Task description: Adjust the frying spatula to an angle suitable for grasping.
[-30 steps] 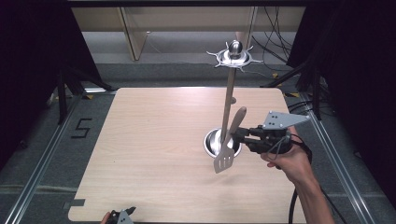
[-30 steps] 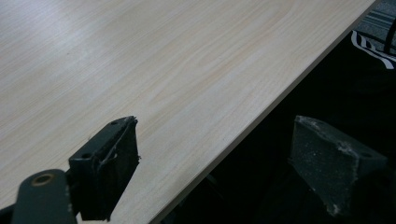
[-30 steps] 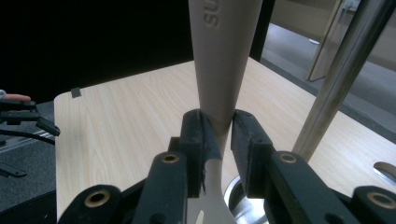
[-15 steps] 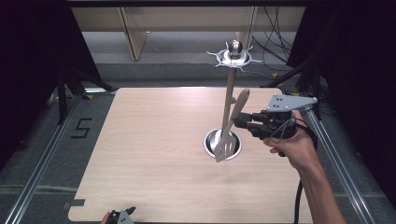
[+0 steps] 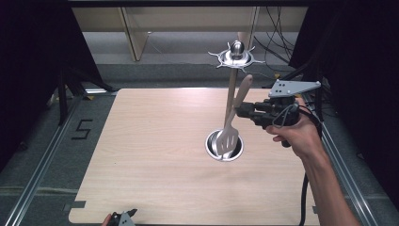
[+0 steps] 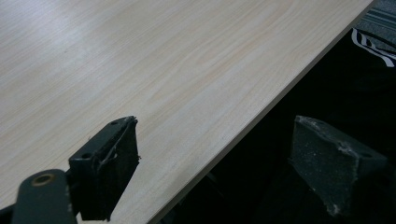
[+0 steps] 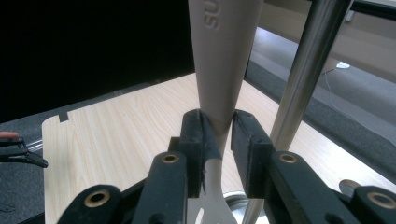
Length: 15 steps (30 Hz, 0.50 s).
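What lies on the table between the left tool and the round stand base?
Nothing: in the high view, bare wooden table separates the left tool at the near edge from the stand base.

On the floor at 9 o'clock from the table (image 5: 155, 155), you can read a black digit "5" (image 5: 82, 129), marked on the grey floor covering just beside the table's left edge.

In the right gripper view, you can read raised letters "SU" (image 7: 214, 18) moulded into the beige handle of the spatula (image 7: 222, 70), at 12 o'clock from the jaws; the rest of the word is cut off at the top edge and cannot be read.

You will find no other legible text.
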Motion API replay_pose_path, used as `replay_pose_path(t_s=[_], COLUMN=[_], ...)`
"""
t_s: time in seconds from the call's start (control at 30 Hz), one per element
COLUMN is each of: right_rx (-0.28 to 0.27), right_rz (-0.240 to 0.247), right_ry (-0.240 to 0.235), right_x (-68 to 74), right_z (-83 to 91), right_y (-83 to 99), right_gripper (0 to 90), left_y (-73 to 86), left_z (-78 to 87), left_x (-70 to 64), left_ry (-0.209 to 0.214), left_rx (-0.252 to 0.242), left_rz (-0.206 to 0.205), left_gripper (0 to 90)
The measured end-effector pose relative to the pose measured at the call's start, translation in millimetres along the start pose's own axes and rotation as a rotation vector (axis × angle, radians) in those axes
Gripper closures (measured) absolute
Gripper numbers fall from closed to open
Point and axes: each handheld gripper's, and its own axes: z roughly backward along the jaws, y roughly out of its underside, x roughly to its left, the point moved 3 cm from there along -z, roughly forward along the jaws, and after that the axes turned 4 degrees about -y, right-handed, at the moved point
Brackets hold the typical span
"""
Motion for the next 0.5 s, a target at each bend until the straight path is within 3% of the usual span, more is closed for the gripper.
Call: replay_pose_path(t_s=[0.17,0.23,0.3,0.33,0.4,0.43,0.5], right_rx=[0.002,0.018,0.011,0.029,0.009,0.030,0.026], right_rz=[0.012,-0.011,0.002,-0.024,-0.004,-0.008,-0.015], right_ry=[0.010,0.004,0.024,0.005,0.018,0.009,0.019], right_x=[-5.1,-4.4,-6.9,-5.4,-8.1,-8.0,-8.4], right_z=[-2.4,-2.4,-3.1,-1.9,-3.1,-1.9,-2.7], right_y=[-5.0,-5.6,-6.6,-6.7,-8.1,-8.3,-9.4], right_gripper=[75.5,75.5,75.5,75.5,75.5,75.5,75.5], left_y=[0.1,0.2,0.2,0.7,0.7,0.2,0.2], left_z=[-0.1,0.0,0.4,0.4,-0.7,0.9,0.6], left_x=[0.0,0.0,0.2,-1.7,-2.3,1.0,0.9], left_ry=[0.000,-0.001,-0.002,-0.003,-0.005,0.011,0.009], left_rx=[0.001,0.001,0.009,0.014,0.002,0.013,0.013], left_rz=[-0.002,-0.003,-0.004,0.025,0.031,-0.027,-0.024], left_gripper=[14.8,14.8,14.8,14.8,14.8,14.8,14.8])
